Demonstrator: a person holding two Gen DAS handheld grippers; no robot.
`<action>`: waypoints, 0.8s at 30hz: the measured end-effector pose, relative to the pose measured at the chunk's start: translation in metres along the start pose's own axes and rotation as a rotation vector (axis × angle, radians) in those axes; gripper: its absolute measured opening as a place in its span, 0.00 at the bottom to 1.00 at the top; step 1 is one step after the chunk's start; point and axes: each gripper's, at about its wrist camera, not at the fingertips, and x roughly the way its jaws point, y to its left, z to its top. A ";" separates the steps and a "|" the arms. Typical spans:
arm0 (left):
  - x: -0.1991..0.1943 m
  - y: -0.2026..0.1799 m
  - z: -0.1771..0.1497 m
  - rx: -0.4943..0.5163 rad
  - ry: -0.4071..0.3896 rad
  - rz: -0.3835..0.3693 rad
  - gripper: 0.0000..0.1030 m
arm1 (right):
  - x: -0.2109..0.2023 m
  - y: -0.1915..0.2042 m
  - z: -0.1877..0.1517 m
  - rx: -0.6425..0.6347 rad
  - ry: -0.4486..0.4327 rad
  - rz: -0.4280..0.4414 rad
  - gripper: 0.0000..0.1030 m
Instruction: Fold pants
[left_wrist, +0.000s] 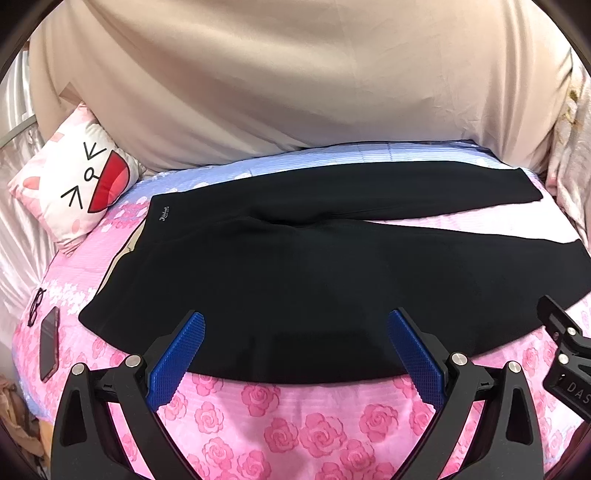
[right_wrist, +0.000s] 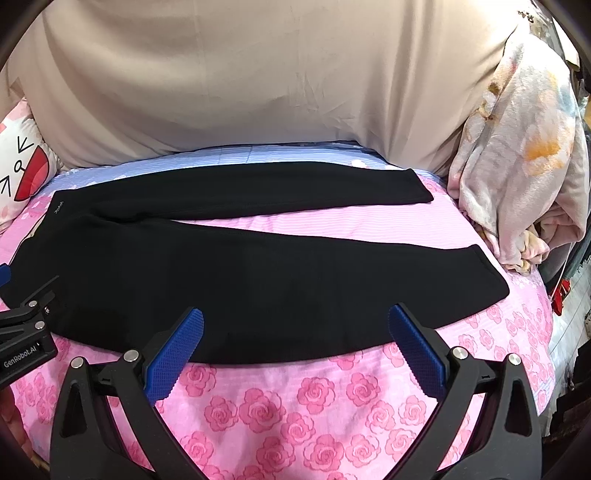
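Black pants (left_wrist: 295, 273) lie flat on the pink rose bedspread (left_wrist: 295, 417), waistband to the left, two legs spread apart to the right. They also show in the right wrist view (right_wrist: 258, 280). My left gripper (left_wrist: 295, 325) is open and empty, its blue pads over the near edge of the pants' hip part. My right gripper (right_wrist: 295, 321) is open and empty over the near edge of the near leg. The right gripper's body shows at the right edge of the left wrist view (left_wrist: 569, 354); the left gripper's body shows in the right wrist view (right_wrist: 26, 332).
A cat-face pillow (left_wrist: 70, 184) lies at the back left. A phone (left_wrist: 50, 343) and glasses (left_wrist: 37, 306) lie left of the waistband. A beige sheet (left_wrist: 295, 81) hangs behind the bed. A crumpled floral blanket (right_wrist: 517, 166) is piled at the right.
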 end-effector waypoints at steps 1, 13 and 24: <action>0.004 0.001 0.002 0.007 0.002 0.005 0.95 | 0.002 -0.001 0.002 0.000 0.000 0.004 0.95; 0.067 0.051 0.053 -0.043 0.018 -0.021 0.95 | 0.092 -0.078 0.075 0.065 -0.055 0.135 0.95; 0.190 0.186 0.143 -0.188 0.034 0.161 0.95 | 0.288 -0.225 0.198 0.021 0.079 0.066 0.95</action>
